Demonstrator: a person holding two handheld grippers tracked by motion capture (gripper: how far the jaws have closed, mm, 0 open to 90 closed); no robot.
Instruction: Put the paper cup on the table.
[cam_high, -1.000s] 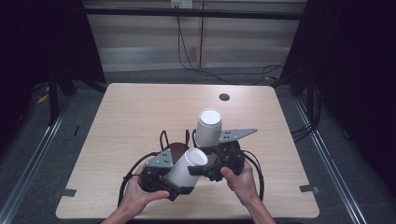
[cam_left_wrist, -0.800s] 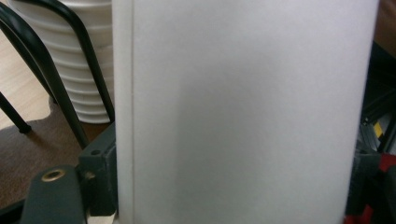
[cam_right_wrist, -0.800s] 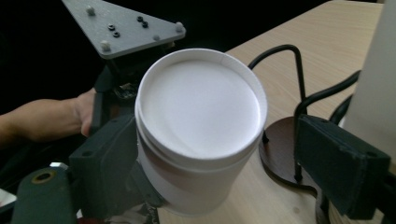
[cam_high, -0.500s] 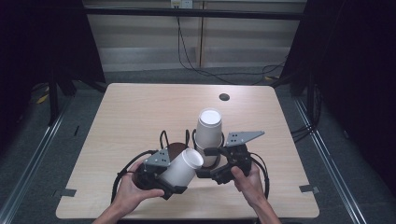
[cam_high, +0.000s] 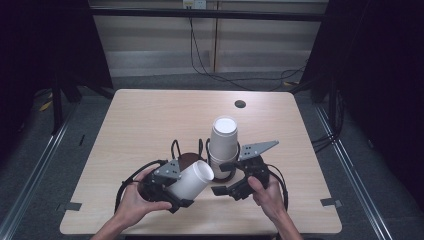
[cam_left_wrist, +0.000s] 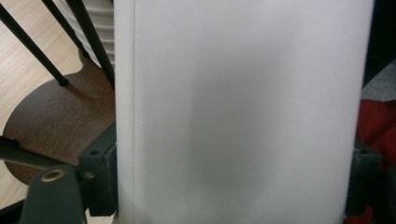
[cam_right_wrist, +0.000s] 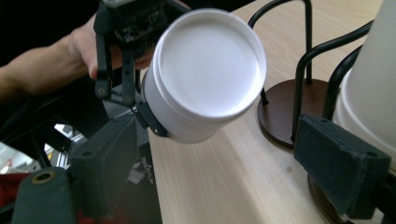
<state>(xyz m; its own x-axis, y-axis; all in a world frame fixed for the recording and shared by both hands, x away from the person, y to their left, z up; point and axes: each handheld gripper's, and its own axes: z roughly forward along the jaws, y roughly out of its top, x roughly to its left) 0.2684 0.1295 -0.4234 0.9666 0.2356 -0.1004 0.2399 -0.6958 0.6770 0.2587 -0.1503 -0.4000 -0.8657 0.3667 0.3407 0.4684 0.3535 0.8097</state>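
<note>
Change since earlier: both hands and grippers have been drawn back toward the near table edge; the held cup has been pulled away from the stack and is now tilted lower
Left hand: seen at the near edge of the table in the high view, wrapped around the left gripper
Left gripper: jaws clamped on the sides of a white paper cup, which is held on its side with its closed base aimed up and toward the stack; in the left gripper view the cup wall is pressed between the two black jaws
Right hand: placed at the near right, holding the right gripper
Right gripper: jaws spread apart with nothing between them, just beside the foot of the stack; the cup base is faced by it in the right gripper view
Dark round base: set behind the held cup, with black wire loops rising from it
Cup stack: stood upside down inside a second black wire holder, just right of the dark base
Table: light wood, with a small dark hole near the far edge
</note>
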